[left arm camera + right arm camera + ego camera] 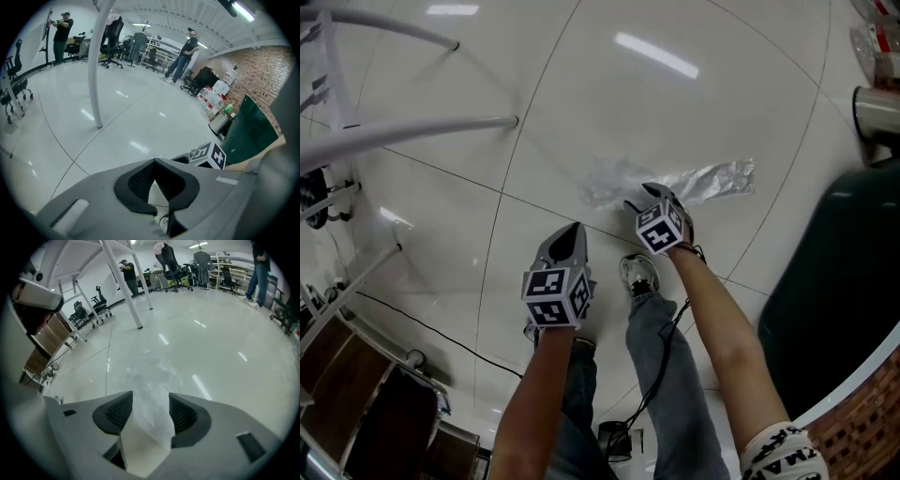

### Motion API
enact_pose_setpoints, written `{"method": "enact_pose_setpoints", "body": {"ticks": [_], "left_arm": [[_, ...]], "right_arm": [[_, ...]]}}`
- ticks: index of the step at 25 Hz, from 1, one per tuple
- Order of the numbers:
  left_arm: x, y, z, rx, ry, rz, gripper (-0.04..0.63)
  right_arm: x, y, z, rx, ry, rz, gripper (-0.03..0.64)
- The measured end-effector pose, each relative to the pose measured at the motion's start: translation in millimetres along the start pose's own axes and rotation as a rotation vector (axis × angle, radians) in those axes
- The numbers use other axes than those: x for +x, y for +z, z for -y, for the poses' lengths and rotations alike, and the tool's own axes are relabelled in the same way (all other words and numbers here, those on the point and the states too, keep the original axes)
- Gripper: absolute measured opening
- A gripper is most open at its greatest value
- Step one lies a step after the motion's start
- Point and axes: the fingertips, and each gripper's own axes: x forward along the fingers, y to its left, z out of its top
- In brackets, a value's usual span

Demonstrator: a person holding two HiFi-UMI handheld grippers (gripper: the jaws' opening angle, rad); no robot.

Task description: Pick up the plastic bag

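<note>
A clear, crumpled plastic bag (pixel 703 180) lies stretched out on the glossy white tile floor (pixel 581 94). My right gripper (pixel 649 195) points steeply down at the bag's left part. In the right gripper view the bag (pixel 152 425) runs up between the jaws of that gripper (pixel 150 401), which stand apart with their pads off the film. My left gripper (pixel 575 228) hangs lower left of the bag, over bare floor. In the left gripper view its tips (pixel 155 161) meet with nothing between them, and the right gripper's marker cube (pixel 209 154) shows just beyond.
White tubular frame legs (pixel 412 131) stand at the upper left, with a cable (pixel 422 328) running over the floor below them. A dark green bin (pixel 834 272) and a metal can (pixel 874 112) are at the right. The person's shoe (pixel 639 274) is right behind the grippers. People and office chairs stand far off.
</note>
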Motion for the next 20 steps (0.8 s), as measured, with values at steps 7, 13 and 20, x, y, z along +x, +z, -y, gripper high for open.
{"method": "enact_pose_setpoints", "body": {"ticks": [7,13,20], "left_arm": [[18.5,-14.4,-0.1,-0.061,-0.044,-0.017,-0.003],[3.5,-29.8,-0.7,-0.025,-0.076,-0.033,-0.003],[-45.0,3.3,-3.4,-0.060,-0.033,0.048,-0.003]], "right_arm": [[56.0,1.8,0.5,-0.181,-0.016,-0.076,0.260],[66.3,-11.5,7.6,-0.239,-0.104,-0.169,0.145],[10.3,14.3,-11.2,-0.099,-0.019,-0.064,0.018]]}}
